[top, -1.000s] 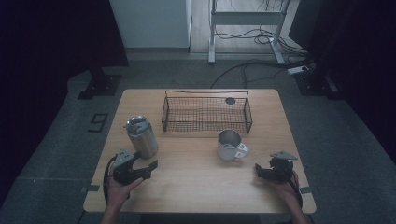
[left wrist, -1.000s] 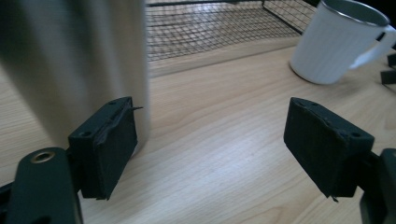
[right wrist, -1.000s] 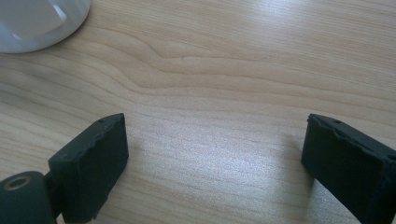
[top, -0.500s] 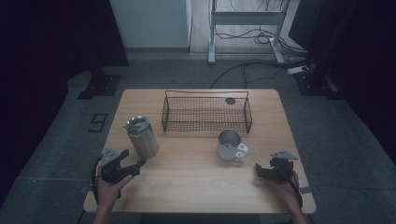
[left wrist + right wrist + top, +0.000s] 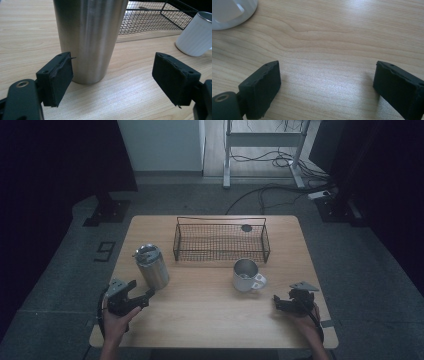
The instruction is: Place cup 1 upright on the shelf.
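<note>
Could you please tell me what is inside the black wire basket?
A small dark round object lies near the far right corner of the black wire basket; through the mesh elsewhere, the wooden table shows.

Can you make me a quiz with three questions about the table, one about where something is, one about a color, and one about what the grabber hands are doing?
1. Where is the wire basket?
A. At the far side of the table
B. Under the table
C. In the person's hand

2. What color is the mug?
A. Red
B. White
C. Green

3. What is the left gripper doing?
A. Squeezing the mug
B. Lifting the basket
C. Open, pointed at the steel tumbler

Answers:
1. A, the basket sits on the table far from the hands, past the tumbler and mug.
2. B, its outside is white in the high view and the left gripper view.
3. C, in the left gripper view its fingers stand wide apart with the tumbler just ahead, and nothing is held.
</note>
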Demonstrator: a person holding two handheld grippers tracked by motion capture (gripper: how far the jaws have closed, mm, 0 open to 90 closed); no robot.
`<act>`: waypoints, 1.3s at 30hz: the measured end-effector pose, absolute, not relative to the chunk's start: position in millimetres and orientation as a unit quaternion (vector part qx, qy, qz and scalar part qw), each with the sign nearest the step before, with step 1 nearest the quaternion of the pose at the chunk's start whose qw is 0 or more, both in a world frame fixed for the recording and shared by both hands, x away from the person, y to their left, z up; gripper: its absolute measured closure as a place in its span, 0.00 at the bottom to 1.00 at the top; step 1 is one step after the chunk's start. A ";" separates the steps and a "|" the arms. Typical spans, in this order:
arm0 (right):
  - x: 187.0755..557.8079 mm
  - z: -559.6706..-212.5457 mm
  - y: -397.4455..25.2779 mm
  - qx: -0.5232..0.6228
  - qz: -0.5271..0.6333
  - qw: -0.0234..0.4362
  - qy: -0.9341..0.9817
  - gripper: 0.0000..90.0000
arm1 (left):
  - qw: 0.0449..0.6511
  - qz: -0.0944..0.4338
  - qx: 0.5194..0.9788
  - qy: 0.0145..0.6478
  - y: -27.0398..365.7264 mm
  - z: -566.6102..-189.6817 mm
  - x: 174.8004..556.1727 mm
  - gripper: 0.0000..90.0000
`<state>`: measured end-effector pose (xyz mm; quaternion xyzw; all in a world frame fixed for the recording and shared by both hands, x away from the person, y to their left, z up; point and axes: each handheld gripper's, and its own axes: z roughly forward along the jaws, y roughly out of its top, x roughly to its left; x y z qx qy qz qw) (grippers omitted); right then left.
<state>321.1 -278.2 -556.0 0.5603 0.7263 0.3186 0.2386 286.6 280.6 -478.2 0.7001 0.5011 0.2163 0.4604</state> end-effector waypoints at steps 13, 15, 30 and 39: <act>321.5 -556.0 -278.7 0.566 0.317 0.241 0.722 0.08 | 0.451 0.220 0.703 0.504 277.4 -482.6 292.9 0.18; 321.6 -556.0 -278.8 0.566 0.318 0.241 0.722 0.08 | 0.450 0.219 0.705 0.503 276.3 -483.5 295.7 0.18; 321.1 -555.7 -279.3 0.569 0.319 0.243 0.718 0.11 | 0.442 0.216 0.708 0.507 264.0 -476.8 314.2 0.14; 321.3 -555.7 -279.5 0.571 0.318 0.245 0.716 0.11 | 0.440 0.213 0.707 0.512 264.2 -472.0 325.0 0.07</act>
